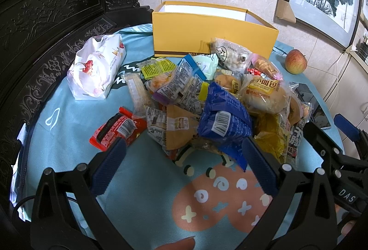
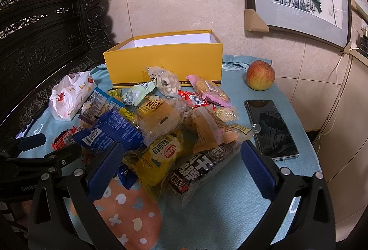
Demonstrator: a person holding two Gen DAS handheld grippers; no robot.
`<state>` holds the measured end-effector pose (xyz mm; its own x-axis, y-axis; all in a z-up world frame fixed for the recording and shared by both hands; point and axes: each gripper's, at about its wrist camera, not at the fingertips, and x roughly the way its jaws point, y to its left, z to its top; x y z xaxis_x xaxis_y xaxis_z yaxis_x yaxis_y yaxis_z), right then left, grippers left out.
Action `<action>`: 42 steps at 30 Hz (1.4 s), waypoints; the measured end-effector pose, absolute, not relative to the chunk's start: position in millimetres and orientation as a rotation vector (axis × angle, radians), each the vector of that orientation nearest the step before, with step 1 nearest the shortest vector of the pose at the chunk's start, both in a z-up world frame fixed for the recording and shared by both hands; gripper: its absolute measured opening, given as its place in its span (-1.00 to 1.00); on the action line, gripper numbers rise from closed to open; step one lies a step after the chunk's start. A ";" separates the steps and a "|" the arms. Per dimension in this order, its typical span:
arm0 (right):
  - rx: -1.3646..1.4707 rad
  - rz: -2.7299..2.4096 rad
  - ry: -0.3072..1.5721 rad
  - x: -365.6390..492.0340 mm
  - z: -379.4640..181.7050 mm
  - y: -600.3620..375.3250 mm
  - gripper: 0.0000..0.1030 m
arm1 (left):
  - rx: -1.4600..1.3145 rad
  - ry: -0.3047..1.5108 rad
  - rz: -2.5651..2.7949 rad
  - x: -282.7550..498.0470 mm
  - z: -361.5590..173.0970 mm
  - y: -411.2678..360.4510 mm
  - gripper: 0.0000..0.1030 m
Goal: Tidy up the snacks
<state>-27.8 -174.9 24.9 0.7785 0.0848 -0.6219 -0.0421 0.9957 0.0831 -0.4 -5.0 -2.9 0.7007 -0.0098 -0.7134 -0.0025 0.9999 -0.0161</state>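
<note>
Right tool (image 2: 181,158) spread, phone (image 2: 270,129) only in its view

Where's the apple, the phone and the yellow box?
apple (image 2: 260,75): right wrist view, middle of its skin.
phone (image 2: 271,129): right wrist view, middle of the dark screen.
yellow box (image 2: 165,61): right wrist view, front wall.
</note>
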 end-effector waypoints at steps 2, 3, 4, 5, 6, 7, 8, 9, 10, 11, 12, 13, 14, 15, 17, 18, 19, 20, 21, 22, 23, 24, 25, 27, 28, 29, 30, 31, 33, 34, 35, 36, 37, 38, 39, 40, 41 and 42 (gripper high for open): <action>0.066 0.070 0.675 -27.7 24.8 -174.8 0.97 | -0.018 0.795 -0.003 -0.6 -3.2 -5.0 0.96; 0.066 0.069 0.675 -27.8 24.9 -175.0 0.97 | -0.019 0.795 -0.004 -0.6 -3.2 -5.1 0.96; 0.066 0.069 0.675 -27.8 24.8 -175.0 0.97 | -0.018 0.795 -0.005 -0.6 -3.0 -5.0 0.96; 0.066 0.070 0.676 -27.7 24.6 -174.9 0.97 | -0.017 0.794 -0.004 -0.5 -2.6 -4.5 0.96; 0.066 0.070 0.676 -27.8 24.7 -175.1 0.97 | -0.017 0.794 -0.005 -0.6 -2.7 -4.6 0.96; 0.066 0.069 0.675 -27.9 24.6 -175.0 0.97 | -0.016 0.794 -0.006 -0.7 -3.4 -4.9 0.96; 0.066 0.069 0.675 -27.9 24.5 -175.1 0.97 | -0.017 0.794 -0.006 -0.8 -4.1 -5.4 0.96; 0.066 0.070 0.675 -27.8 24.4 -175.1 0.97 | -0.017 0.795 -0.006 -0.9 -4.0 -5.3 0.96; 0.066 0.069 0.676 -27.8 24.4 -175.1 0.97 | -0.016 0.795 -0.005 -0.9 -3.9 -5.2 0.96; 0.066 0.069 0.676 -27.8 24.2 -175.0 0.97 | -0.017 0.794 -0.006 -0.9 -3.8 -5.1 0.96; 0.066 0.069 0.675 -27.9 24.3 -175.2 0.97 | -0.017 0.794 -0.006 -0.9 -4.1 -5.4 0.96; 0.066 0.070 0.676 -27.9 24.2 -175.1 0.97 | -0.016 0.795 -0.005 -0.8 -3.9 -5.2 0.96; 0.066 0.069 0.675 -27.9 24.3 -175.2 0.97 | -0.016 0.795 -0.006 -0.7 -3.8 -5.0 0.96; 0.066 0.069 0.675 -27.9 24.3 -175.2 0.97 | -0.016 0.794 -0.007 -0.9 -4.0 -5.2 0.96; 0.066 0.069 0.676 -27.9 24.4 -175.3 0.97 | -0.017 0.794 -0.006 -0.7 -3.7 -5.0 0.96; 0.066 0.069 0.676 -27.9 24.5 -175.4 0.97 | -0.016 0.795 -0.007 -0.7 -4.2 -5.4 0.96; 0.066 0.069 0.675 -28.0 24.6 -175.4 0.97 | -0.016 0.795 -0.007 -0.7 -3.8 -5.0 0.96; 0.067 0.069 0.675 -28.1 24.8 -175.5 0.97 | -0.015 0.795 -0.008 -1.0 -4.7 -5.3 0.96; 0.068 0.070 0.675 -28.2 24.7 -176.2 0.97 | -0.011 0.794 -0.008 -1.1 -5.5 -5.9 0.96; 0.071 0.074 0.674 -28.9 25.3 -176.6 0.97 | -0.008 0.794 -0.008 -1.1 -6.1 -6.4 0.96; 0.073 0.075 0.672 -29.5 26.1 -177.0 0.97 | -0.002 0.791 -0.010 -0.7 -7.3 -7.5 0.96; 0.075 0.076 0.670 -30.6 27.0 -178.0 0.97 | 0.004 0.791 -0.011 0.8 -7.5 -7.7 0.96; 0.080 0.076 0.665 -32.1 28.4 -179.7 0.97 | 0.012 0.792 -0.012 2.3 -7.9 -8.4 0.96; 0.089 0.076 0.659 -33.7 30.1 -181.6 0.97 | 0.032 0.799 -0.015 7.5 -10.1 -10.4 0.96; 0.095 0.077 0.655 -34.6 31.5 -182.9 0.97 | 0.034 0.804 -0.014 10.0 -11.8 -11.1 0.96; 0.097 0.077 0.654 -35.2 32.0 -183.4 0.97 | 0.032 0.807 -0.015 11.8 -12.2 -10.9 0.96; 0.098 0.078 0.653 -35.5 32.4 -183.6 0.97 | 0.026 0.814 -0.019 14.7 -14.1 -11.9 0.96; 0.097 0.080 0.654 -35.9 32.2 -183.1 0.97 | 0.019 0.818 -0.023 16.6 -14.9 -12.8 0.96; 0.094 0.082 0.656 -35.5 32.2 -181.6 0.97 | 0.006 0.821 -0.044 22.0 -16.3 -16.1 0.96; 0.094 0.083 0.656 -35.7 32.4 -181.3 0.97 | 0.005 0.825 -0.053 24.8 -17.4 -18.8 0.96; 0.094 0.083 0.655 -36.1 32.7 -181.2 0.97 | 0.006 0.831 -0.059 27.7 -18.7 -21.9 0.96; 0.094 0.083 0.654 -36.1 33.0 -181.7 0.97 | 0.006 0.835 -0.063 30.8 -19.2 -24.1 0.96; 0.096 0.081 0.655 -35.8 32.9 -182.1 0.97 | 0.005 0.837 -0.072 32.7 -20.3 -26.4 0.96; 0.098 0.079 0.657 -35.3 32.5 -182.6 0.97 | 0.006 0.847 -0.087 35.6 -22.0 -31.0 0.96; 0.100 0.077 0.660 -34.6 32.1 -182.9 0.97 | 0.007 0.855 -0.094 38.2 -23.0 -34.3 0.96; 0.101 0.076 0.662 -34.0 31.7 -182.9 0.97 | 0.006 0.864 -0.100 40.4 -24.4 -37.3 0.93; 0.100 0.076 0.663 -33.7 31.5 -182.7 0.97 | 0.005 0.871 -0.111 42.6 -25.9 -40.6 0.85; 0.099 0.076 0.664 -33.5 31.2 -182.4 0.97 | 0.000 0.883 -0.140 46.2 -28.5 -45.7 0.79</action>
<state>-33.5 -182.4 31.2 0.7849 0.1019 -0.6112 -0.0389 0.9925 0.1155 46.2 -45.7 -28.5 0.6261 -0.1216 -0.7702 0.1218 0.9909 -0.0574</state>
